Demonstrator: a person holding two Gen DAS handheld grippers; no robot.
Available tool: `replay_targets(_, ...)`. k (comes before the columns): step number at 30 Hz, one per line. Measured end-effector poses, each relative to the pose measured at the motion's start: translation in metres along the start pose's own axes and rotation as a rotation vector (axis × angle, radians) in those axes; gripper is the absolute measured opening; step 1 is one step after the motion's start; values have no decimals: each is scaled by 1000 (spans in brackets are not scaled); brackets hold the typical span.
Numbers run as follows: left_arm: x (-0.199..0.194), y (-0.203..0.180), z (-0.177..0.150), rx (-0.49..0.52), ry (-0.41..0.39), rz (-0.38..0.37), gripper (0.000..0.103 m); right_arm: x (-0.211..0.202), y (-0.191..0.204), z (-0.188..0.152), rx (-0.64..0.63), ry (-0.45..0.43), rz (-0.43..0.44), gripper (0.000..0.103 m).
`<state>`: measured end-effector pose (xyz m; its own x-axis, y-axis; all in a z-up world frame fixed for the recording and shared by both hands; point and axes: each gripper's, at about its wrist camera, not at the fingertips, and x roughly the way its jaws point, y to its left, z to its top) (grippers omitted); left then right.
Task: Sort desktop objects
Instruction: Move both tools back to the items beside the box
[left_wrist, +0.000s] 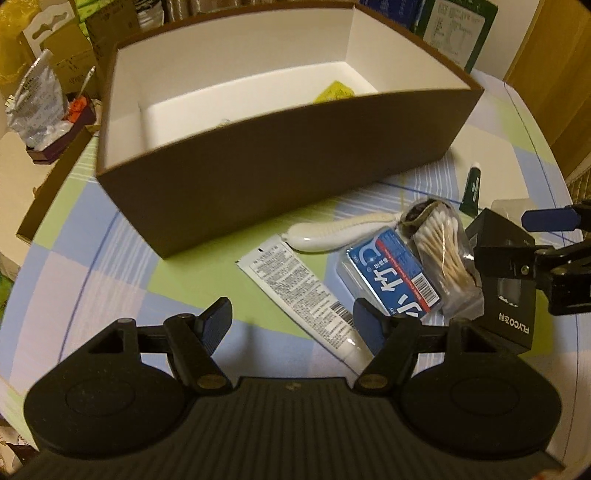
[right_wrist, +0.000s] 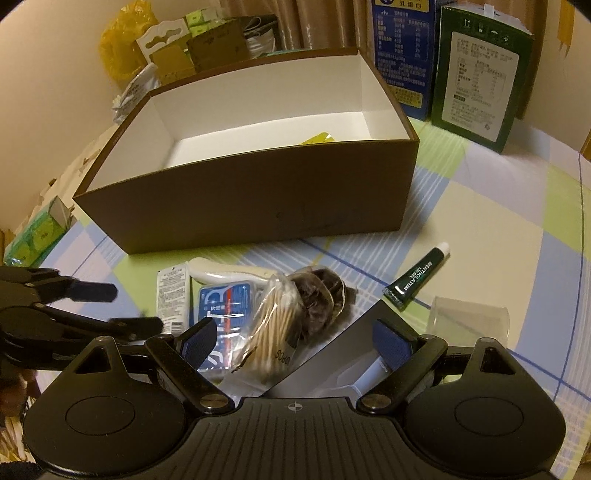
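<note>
Left gripper jaws spread wide, nothing between them, hovering over the white tube in front of the brown box. Right gripper also spread wide; it sits over the black carton and the cotton-swab bag, pads not closed on either as far as I can tell.

Pile in front of the box, outward from the grippers: white tube, blue pack, swab bag, dark bundle in clear wrap, white handle-shaped item nearest the box wall. Green lip-gel tube lies to the right of the pile, apart from it; clear plastic piece further right.

Box contents: only a yellow-green item visible at the back of the floor; near wall hides the front part of the floor, so can't rule out more.

Progress estimate: early. One item in, at least seven still on the checked tablecloth. Neither gripper has committed to a pick yet.
</note>
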<state>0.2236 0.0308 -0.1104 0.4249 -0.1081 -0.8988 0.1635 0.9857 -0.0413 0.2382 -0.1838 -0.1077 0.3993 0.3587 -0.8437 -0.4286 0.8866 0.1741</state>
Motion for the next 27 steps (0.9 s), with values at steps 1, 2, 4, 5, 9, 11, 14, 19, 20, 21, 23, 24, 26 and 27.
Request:
replay_targets(1,4,-1,0,1,7,-2,69,1,0,1,1,1,0,88)
replay_targets(2,8,-2,1,1,15,-2,69,1,-1,1,2,2,1,88)
replay_targets(4,16,-3,1,0,24,-4,69,2,-1,2,3,3,1,88)
replay_targets(5,20,-3,2,0,30,-1,69,3,-1,2,3,4,0,88)
replay_targets(9,35,-3,4,0,44,5,69,6,-1,4,4,7,-3,88)
replay_targets(11,40,-3,5,-5,48,3,69,8,-1,4,6,10,-3,88)
replay_targets(14,47,-4,6,-1,51,7,68,10,0,4,5,14,-2,88)
replay_targets(19,51,-3,5,15,52,-6,56,14,3,4,-4,16,-1,88)
replay_targets(20,50,-2,4,23,48,1,55,14,3,4,-8,14,-3,88)
replay_targets(21,50,0,4,31,43,5,54,14,3,4,-10,12,-4,88)
replay_targets(23,49,5,2,43,31,14,49,15,4,4,-18,11,0,83)
replay_targets(24,48,9,1,48,25,22,48,16,4,4,-21,13,3,78)
replay_targets(26,47,15,-1,57,18,37,44,17,4,4,-19,16,6,72)
replay_targets(27,46,19,-2,57,13,40,43,18,3,3,-15,19,10,69)
